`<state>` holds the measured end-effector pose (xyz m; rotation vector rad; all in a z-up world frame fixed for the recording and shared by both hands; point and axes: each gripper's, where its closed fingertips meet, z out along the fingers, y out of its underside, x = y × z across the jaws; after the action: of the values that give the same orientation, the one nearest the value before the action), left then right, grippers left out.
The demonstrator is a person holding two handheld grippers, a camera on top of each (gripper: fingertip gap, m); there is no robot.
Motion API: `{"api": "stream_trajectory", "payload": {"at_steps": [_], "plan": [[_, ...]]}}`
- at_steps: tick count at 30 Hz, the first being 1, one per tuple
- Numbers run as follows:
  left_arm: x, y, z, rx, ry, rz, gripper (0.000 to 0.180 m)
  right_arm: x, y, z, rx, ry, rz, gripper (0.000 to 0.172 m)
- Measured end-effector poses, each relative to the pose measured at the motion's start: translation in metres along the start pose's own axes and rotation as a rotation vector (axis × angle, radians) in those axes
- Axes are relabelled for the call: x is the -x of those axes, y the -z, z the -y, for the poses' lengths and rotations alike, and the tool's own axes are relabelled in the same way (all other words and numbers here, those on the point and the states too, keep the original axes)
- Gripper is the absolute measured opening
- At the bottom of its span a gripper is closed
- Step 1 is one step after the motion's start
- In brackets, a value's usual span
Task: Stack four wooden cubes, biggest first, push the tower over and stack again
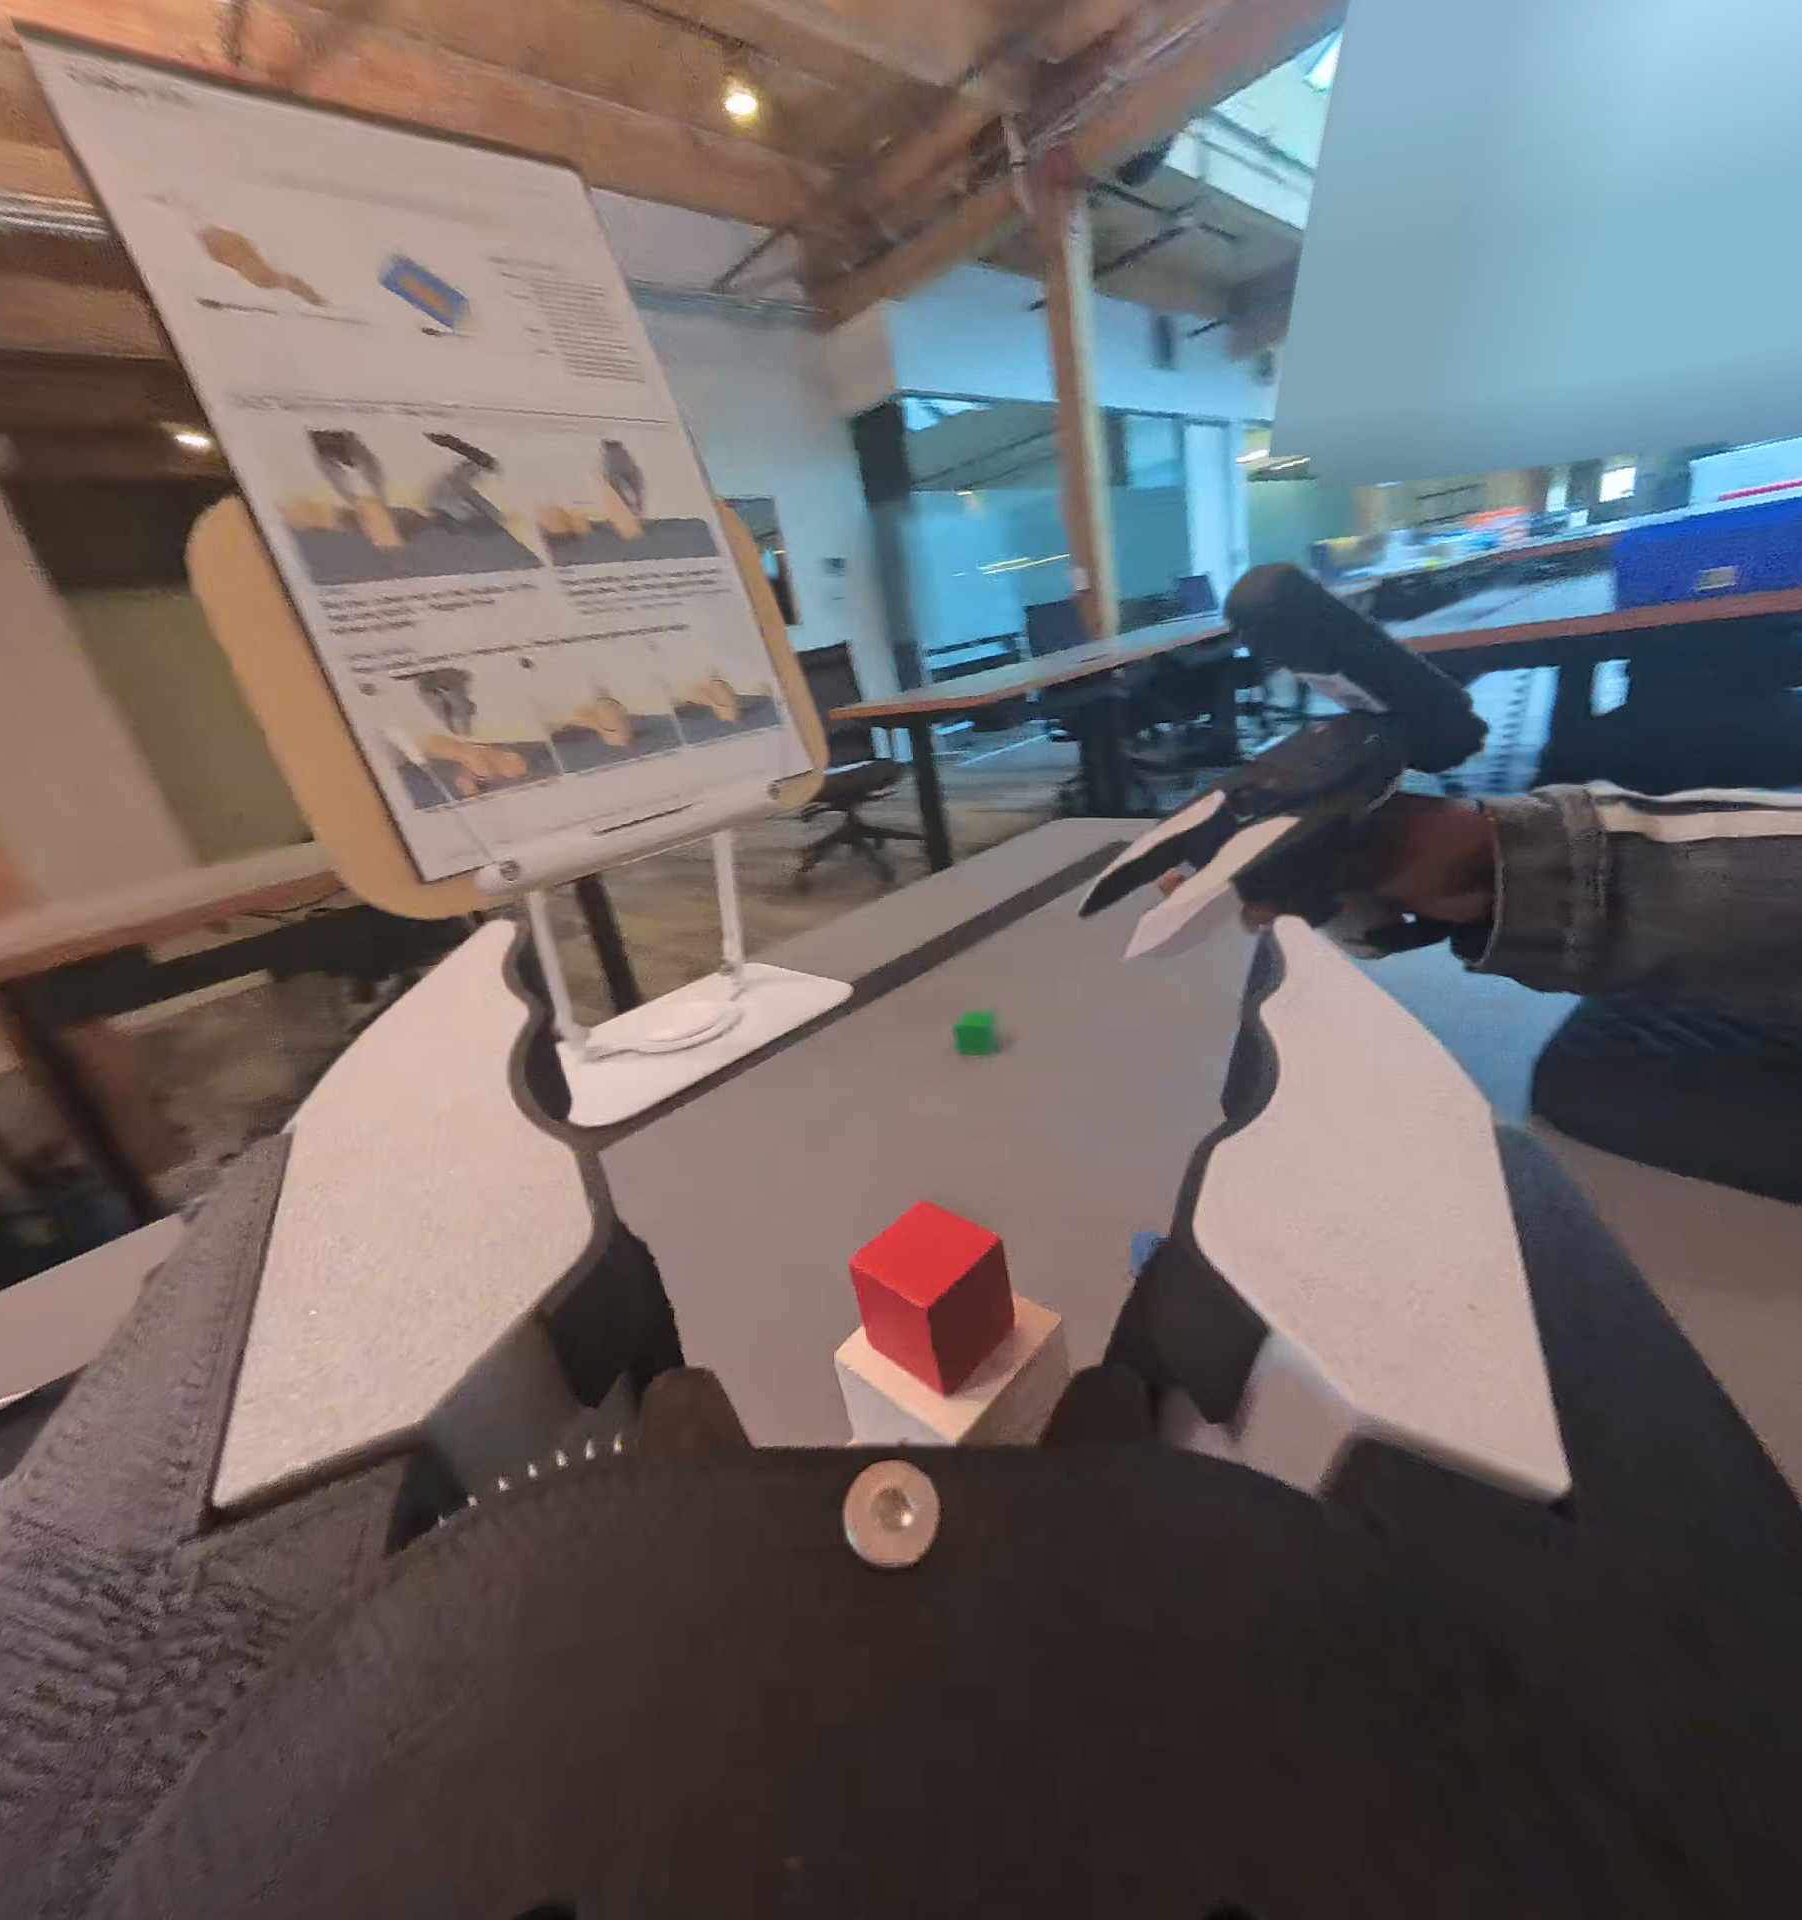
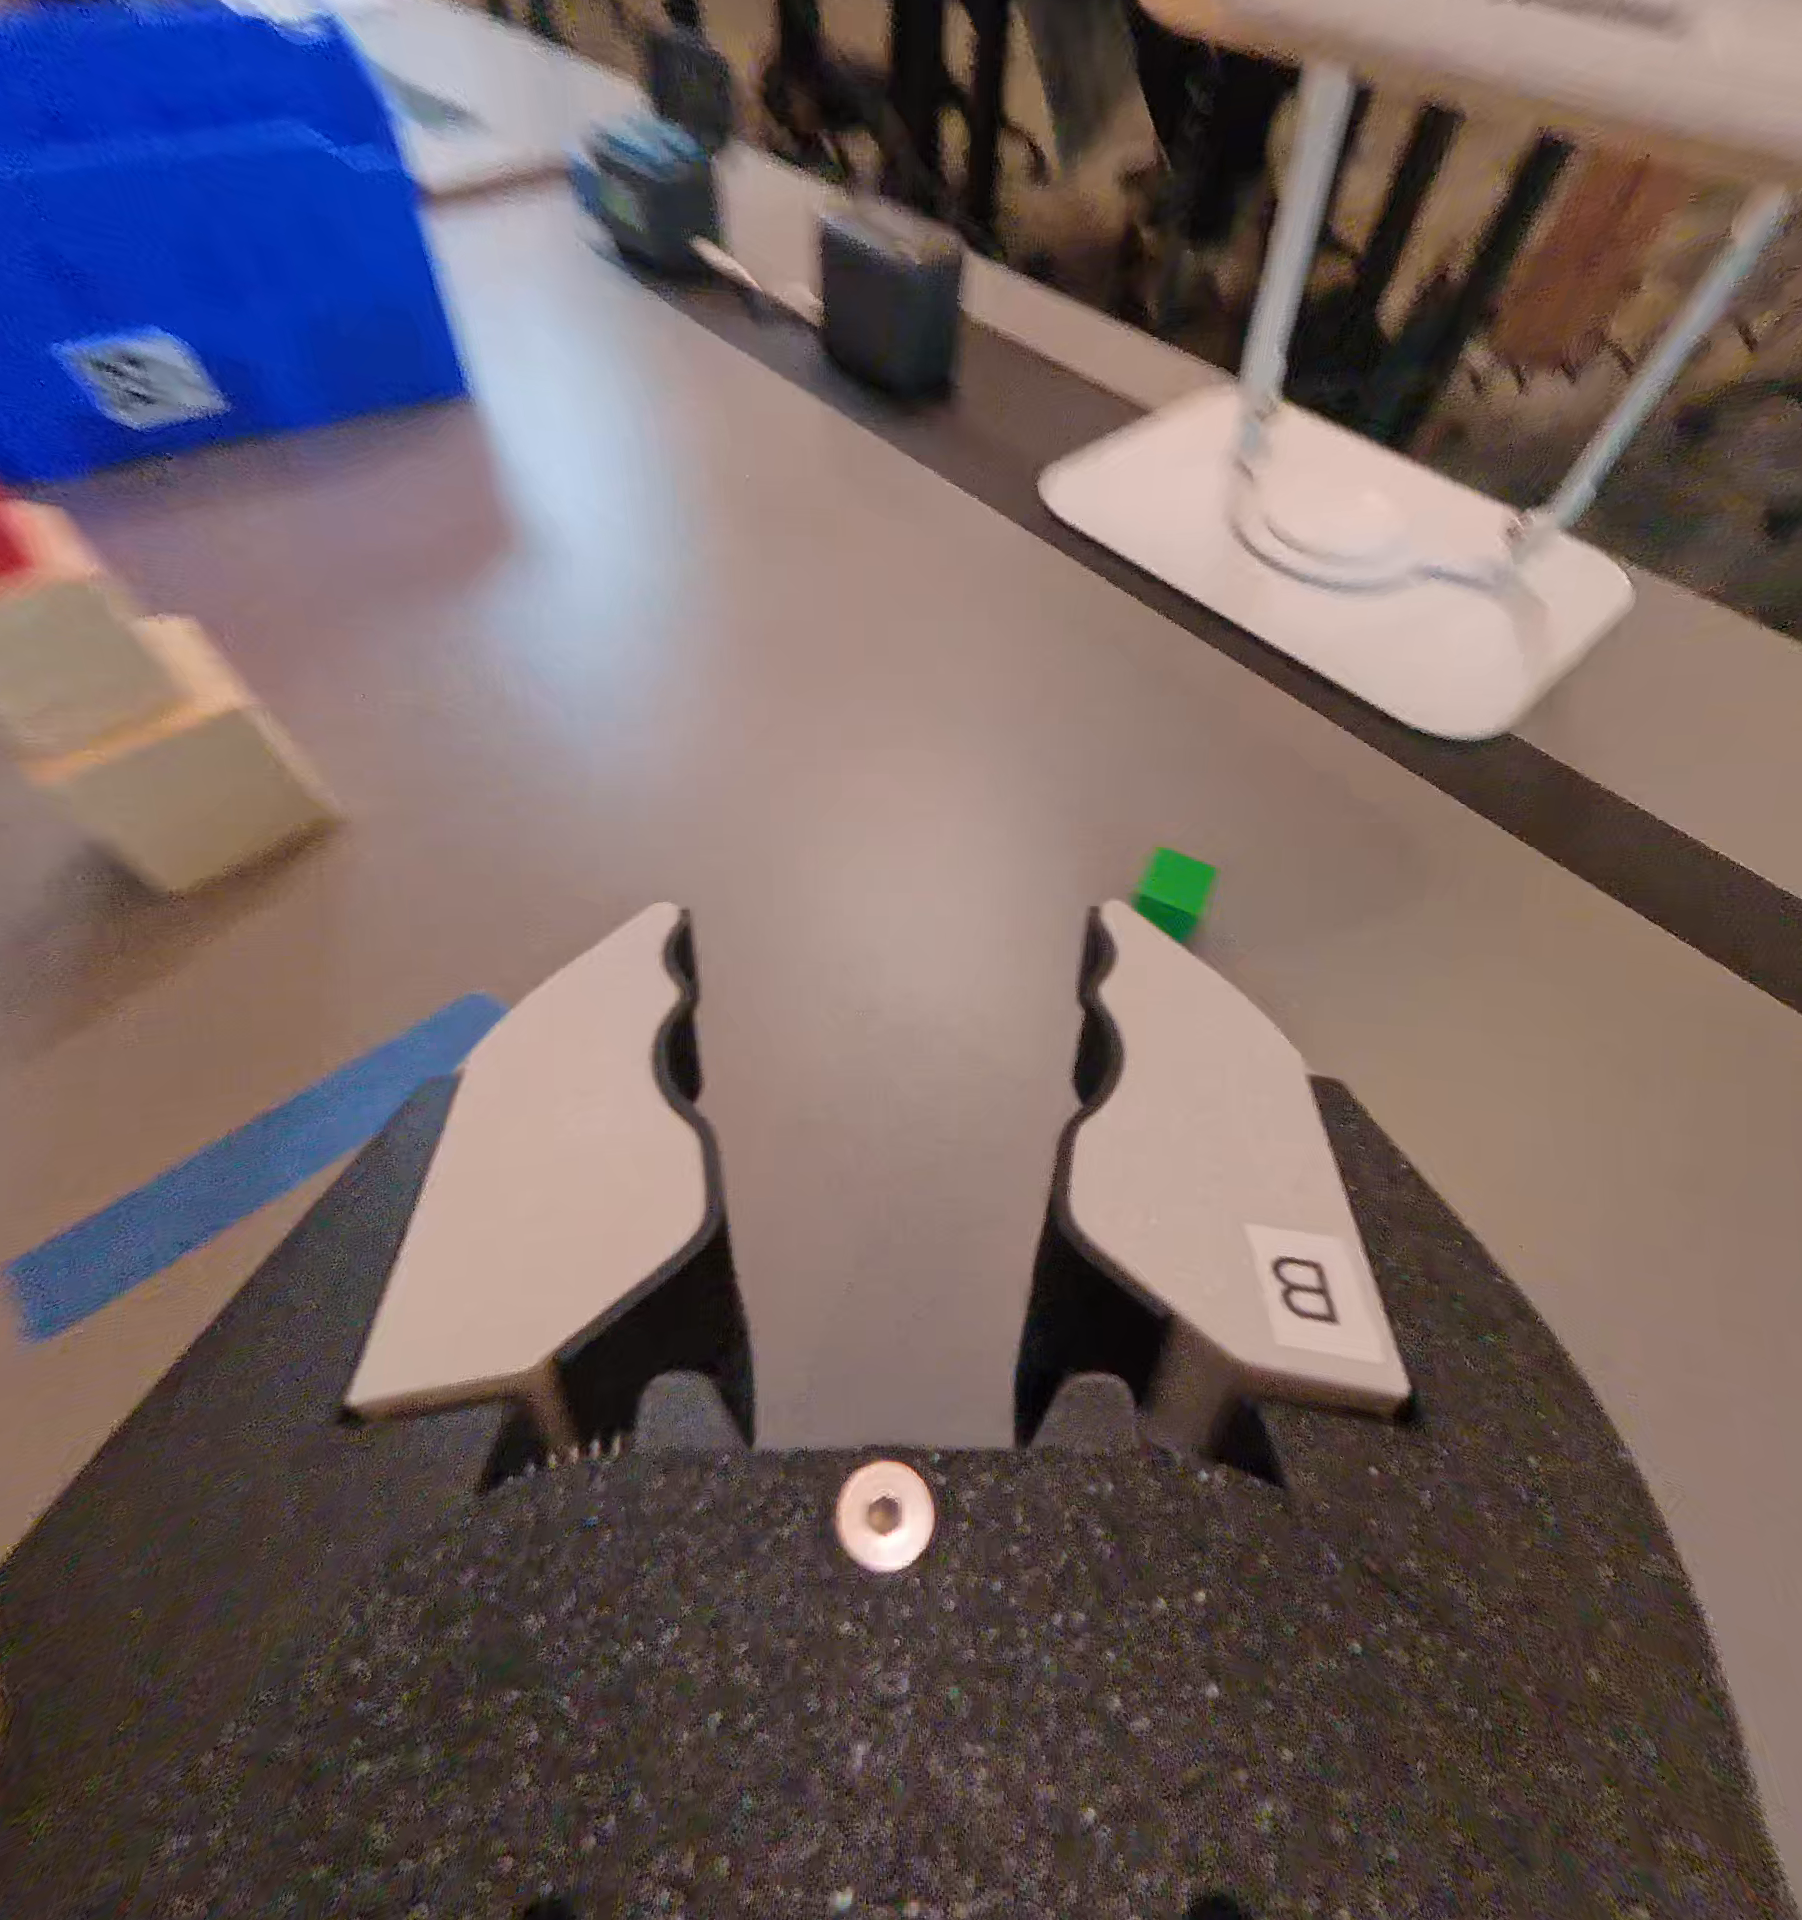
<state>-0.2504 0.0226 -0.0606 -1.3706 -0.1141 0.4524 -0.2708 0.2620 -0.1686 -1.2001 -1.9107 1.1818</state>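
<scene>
Currently both your tongs stand apart and empty: the right tongs [image 2: 886,925] sit off-line beside the green cube [image 2: 1175,891], so closing there knocks it away, while the left tongs [image 1: 892,956] straddle the red cube [image 1: 933,1304] and risk toppling the stack.

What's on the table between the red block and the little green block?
Nothing: in the left wrist view, only bare grey table lies between the red block and the green block.

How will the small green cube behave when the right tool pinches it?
The green cube looks rigid with flat faces, so it should sit still rather than roll. It is the smallest block in view, so probably light and easily nudged. The open right tool sits off to one side of it, so it needs centering first.
</scene>
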Motion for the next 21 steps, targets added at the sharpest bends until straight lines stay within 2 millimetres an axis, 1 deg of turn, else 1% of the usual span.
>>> {"api": "stream_trajectory", "payload": {"at_steps": [1, 3, 5, 7, 10, 11, 12, 13, 14, 15, 16, 17, 18, 19, 20, 21], "plan": [[-0.005, 0.000, 0.001, 0.003, -0.010, 0.025, 0.124, -0.016, -0.010, -0.004, 0.049, 0.000, -0.032, 0.065], [-0.013, -0.001, 0.002, 0.005, -0.014, 0.055, 0.124, -0.042, -0.034, -0.015, 0.141, 0.007, -0.076, 0.059], [-0.020, -0.002, 0.002, 0.012, -0.026, 0.063, 0.124, -0.059, -0.058, -0.030, 0.232, -0.011, -0.086, 0.057], [-0.023, -0.003, 0.002, 0.009, -0.031, 0.079, 0.124, -0.068, -0.078, -0.043, 0.295, -0.039, -0.082, 0.057], [-0.025, -0.002, 0.004, 0.006, -0.035, 0.083, 0.124, -0.079, -0.096, -0.050, 0.292, -0.055, -0.097, 0.048], [-0.025, -0.001, 0.004, 0.007, -0.038, 0.094, 0.123, -0.082, -0.099, -0.049, 0.278, -0.056, -0.099, 0.038], [-0.024, -0.001, 0.005, 0.003, -0.045, 0.105, 0.123, -0.083, -0.100, -0.047, 0.256, -0.058, -0.098, 0.023], [-0.023, 0.000, 0.007, -0.006, -0.055, 0.120, 0.122, -0.083, -0.099, -0.044, 0.231, -0.073, -0.089, 0.021], [-0.023, 0.001, 0.011, -0.019, -0.071, 0.137, 0.120, -0.076, -0.097, -0.038, 0.197, -0.105, -0.046, 0.022], [-0.024, 0.001, 0.015, -0.034, -0.092, 0.153, 0.115, -0.064, -0.092, -0.026, 0.133, -0.151, 0.020, 0.022], [-0.026, 0.001, 0.021, -0.054, -0.112, 0.167, 0.110, -0.048, -0.084, -0.010, 0.052, -0.221, 0.098, 0.022], [-0.030, 0.000, 0.026, -0.076, -0.134, 0.168, 0.104, -0.027, -0.071, 0.013, -0.056, -0.312, 0.220, 0.022], [-0.036, -0.003, 0.032, -0.099, -0.155, 0.164, 0.098, -0.003, -0.052, 0.040, -0.187, -0.424, 0.369, 0.022], [-0.043, -0.007, 0.037, -0.118, -0.177, 0.155, 0.093, 0.021, -0.028, 0.066, -0.314, -0.551, 0.532, 0.021], [-0.051, -0.013, 0.042, -0.130, -0.203, 0.138, 0.089, 0.042, 0.000, 0.089, -0.425, -0.680, 0.701, 0.021], [-0.061, -0.019, 0.045, -0.134, -0.236, 0.115, 0.084, 0.061, 0.025, 0.105, -0.510, -0.790, 0.839, 0.021]]}}
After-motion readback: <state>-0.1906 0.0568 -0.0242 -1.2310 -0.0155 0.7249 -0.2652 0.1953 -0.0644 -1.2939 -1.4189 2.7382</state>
